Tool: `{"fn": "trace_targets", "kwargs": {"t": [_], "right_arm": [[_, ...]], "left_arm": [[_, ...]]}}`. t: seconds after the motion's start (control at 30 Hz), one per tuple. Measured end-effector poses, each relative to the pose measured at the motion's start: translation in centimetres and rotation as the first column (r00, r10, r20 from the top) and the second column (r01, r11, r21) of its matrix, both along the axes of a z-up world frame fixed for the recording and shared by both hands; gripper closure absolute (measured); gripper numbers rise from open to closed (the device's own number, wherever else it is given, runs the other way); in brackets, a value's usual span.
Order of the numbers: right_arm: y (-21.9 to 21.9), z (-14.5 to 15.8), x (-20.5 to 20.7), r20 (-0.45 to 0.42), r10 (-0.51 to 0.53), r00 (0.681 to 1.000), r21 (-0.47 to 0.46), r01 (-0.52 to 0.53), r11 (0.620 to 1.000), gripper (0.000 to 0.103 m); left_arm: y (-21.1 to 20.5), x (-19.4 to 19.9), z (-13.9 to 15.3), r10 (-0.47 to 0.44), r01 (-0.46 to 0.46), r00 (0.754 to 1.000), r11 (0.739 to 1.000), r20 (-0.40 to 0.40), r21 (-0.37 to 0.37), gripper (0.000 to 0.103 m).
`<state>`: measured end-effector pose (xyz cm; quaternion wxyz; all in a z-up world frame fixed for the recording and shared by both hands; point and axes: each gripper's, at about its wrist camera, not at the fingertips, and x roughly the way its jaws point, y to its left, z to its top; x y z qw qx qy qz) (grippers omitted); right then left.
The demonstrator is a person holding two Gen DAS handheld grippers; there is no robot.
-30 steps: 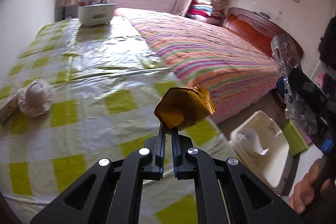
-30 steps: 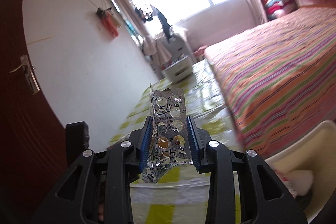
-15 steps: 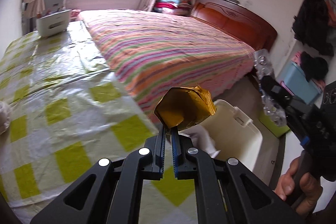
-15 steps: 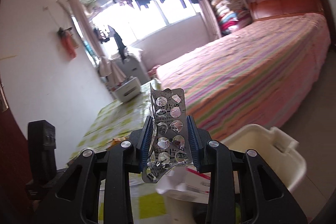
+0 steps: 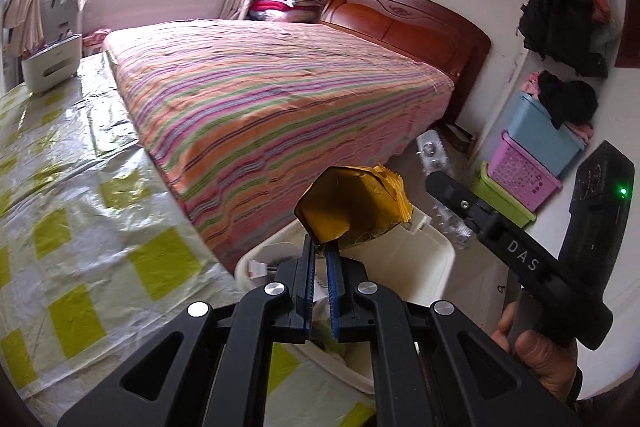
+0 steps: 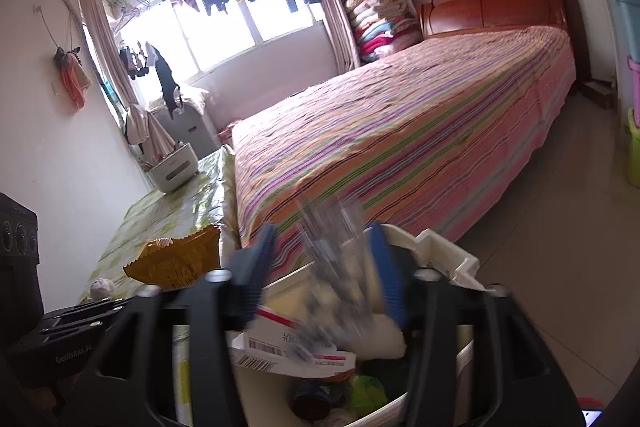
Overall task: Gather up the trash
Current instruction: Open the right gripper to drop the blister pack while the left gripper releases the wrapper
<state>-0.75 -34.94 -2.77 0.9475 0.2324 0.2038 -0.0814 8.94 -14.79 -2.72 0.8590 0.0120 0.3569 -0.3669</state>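
Now the right gripper [image 6: 320, 263] has its jaws opening, and the blister pack [image 6: 336, 267] sits between them as a blurred streak, apparently already slipping free above the white bin [image 6: 448, 259]. The left gripper [image 5: 320, 259] is pressed together on the lower edge of the gold wrapper [image 5: 352, 203], held over the bin's near rim. Inside the bin: a barcoded carton [image 6: 288, 347] and other scraps.

Risk: the blister pack is light and flat, so it could catch the rim or glance off the carton and land on the floor. The wrapper, pinched only at its edge, could flutter wide on release.

Pose: both grippers tilt downward toward the bin, side by side. A hand [image 5: 540, 355] grips the right handle low. The checked tablecloth [image 5: 80, 187] lies to the left.
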Motion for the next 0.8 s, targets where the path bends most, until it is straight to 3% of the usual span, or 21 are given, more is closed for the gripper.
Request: {"fn": "trace_targets", "kwargs": {"t": [0.07, 0.13, 0.23, 0.37, 0.47, 0.6, 0.8], "right_arm": [[0.5, 0.5, -0.1, 0.008, -0.007, 1.000, -0.013, 0.007, 1.000, 0.042], [0.9, 0.8, 0.0, 0.017, -0.010, 1.000, -0.018, 0.010, 1.000, 0.030], [0.5, 1.1, -0.3, 0.038, -0.024, 0.999, -0.004, 0.024, 1.000, 0.026], [0.1, 0.4, -1.6, 0.078, -0.032, 0.996, 0.059, 0.028, 0.998, 0.025], [-1.2, 0.7, -2.9, 0.143, -0.101, 0.985, 0.107, 0.086, 0.991, 0.022], [-3.5, 0.6, -5.2, 0.244, -0.219, 0.945, 0.202, 0.171, 0.964, 0.021], [-3.5, -0.2, -5.9, 0.273, -0.254, 0.928, 0.263, 0.182, 0.947, 0.020]], "left_arm": [[-0.3, -0.1, 0.0, -0.008, 0.008, 1.000, 1.000, 0.001, 0.002, 0.097], [-0.5, -0.3, 0.1, -0.017, 0.017, 1.000, 1.000, 0.002, 0.001, 0.097], [-0.9, -0.7, 0.3, -0.029, 0.029, 1.000, 1.000, 0.007, 0.002, 0.097], [-1.2, -0.9, 0.6, -0.041, 0.041, 0.999, 0.999, 0.009, -0.002, 0.097], [-1.5, -1.0, 0.6, -0.045, 0.045, 0.999, 0.999, 0.010, 0.000, 0.097], [-2.5, -1.4, 0.7, -0.075, 0.075, 0.997, 0.997, 0.007, 0.002, 0.097], [-4.4, -2.1, 1.0, -0.120, 0.120, 0.993, 0.993, 0.013, 0.002, 0.097]]}}
